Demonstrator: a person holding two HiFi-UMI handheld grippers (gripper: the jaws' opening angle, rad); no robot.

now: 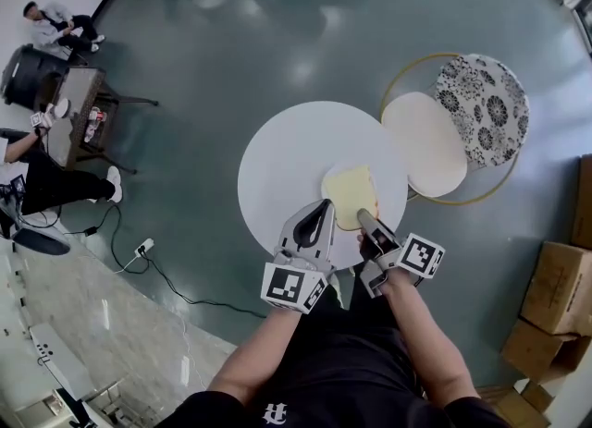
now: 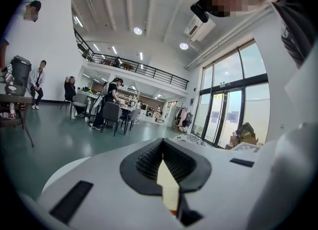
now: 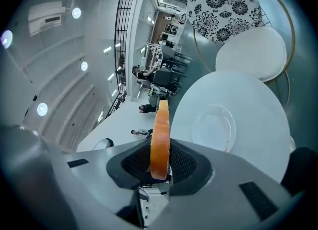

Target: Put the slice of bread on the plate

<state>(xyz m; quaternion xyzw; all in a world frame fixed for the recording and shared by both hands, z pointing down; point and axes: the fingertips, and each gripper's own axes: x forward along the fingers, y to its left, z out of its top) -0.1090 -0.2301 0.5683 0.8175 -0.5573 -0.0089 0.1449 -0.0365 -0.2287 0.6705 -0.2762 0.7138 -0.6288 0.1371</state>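
Observation:
A pale yellow slice of bread (image 1: pixel 348 191) with an orange crust hangs flat over the round white table (image 1: pixel 277 172). My right gripper (image 1: pixel 366 216) is shut on its near edge. In the right gripper view the slice (image 3: pixel 160 134) stands edge-on between the pads of that gripper (image 3: pixel 160 160). Beyond it a white plate (image 3: pixel 213 127) rests on the white table (image 3: pixel 258 105). My left gripper (image 1: pixel 325 206) sits just left of the bread, jaws together. In the left gripper view its tips (image 2: pixel 161 148) meet, with a pale sliver showing in the gap behind them.
A smaller cream round table (image 1: pixel 425 144) and a floral round seat (image 1: pixel 483 107) in a gold ring stand at the right. Cardboard boxes (image 1: pixel 555 297) are stacked at the far right. Seated people and a side table (image 1: pixel 79 112) are at the left, with a cable on the floor.

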